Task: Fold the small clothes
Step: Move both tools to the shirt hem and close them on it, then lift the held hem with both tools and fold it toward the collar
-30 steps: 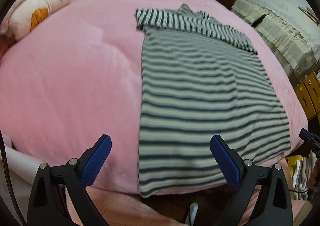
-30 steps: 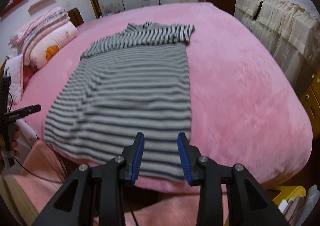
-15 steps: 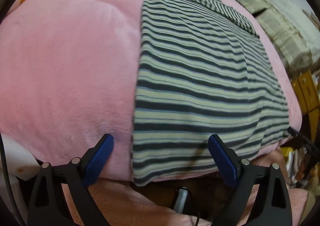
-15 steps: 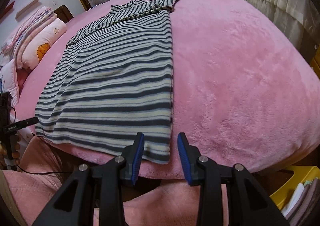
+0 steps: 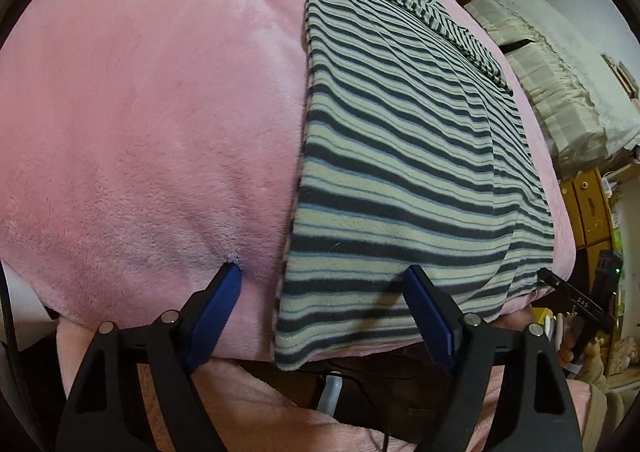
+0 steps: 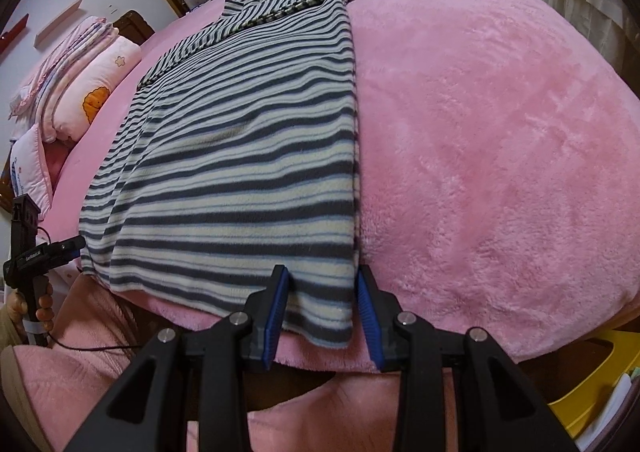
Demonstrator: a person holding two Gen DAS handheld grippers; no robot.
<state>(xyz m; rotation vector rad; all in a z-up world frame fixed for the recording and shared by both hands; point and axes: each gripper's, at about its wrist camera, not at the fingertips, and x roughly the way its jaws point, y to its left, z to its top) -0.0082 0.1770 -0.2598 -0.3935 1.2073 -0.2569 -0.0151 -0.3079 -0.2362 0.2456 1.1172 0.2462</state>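
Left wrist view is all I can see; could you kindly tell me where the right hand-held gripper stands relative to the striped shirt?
Observer: The right hand-held gripper straddles the striped shirt's near hem corner, one finger over the cloth, the other over the pink blanket.
Operator: Thank you; has it pinched the cloth yet?
Observer: No, its jaws stand open, with the corner lying flat between them.
Operator: Is anything else on the bed?
Observer: Pillows are stacked at its far left edge.
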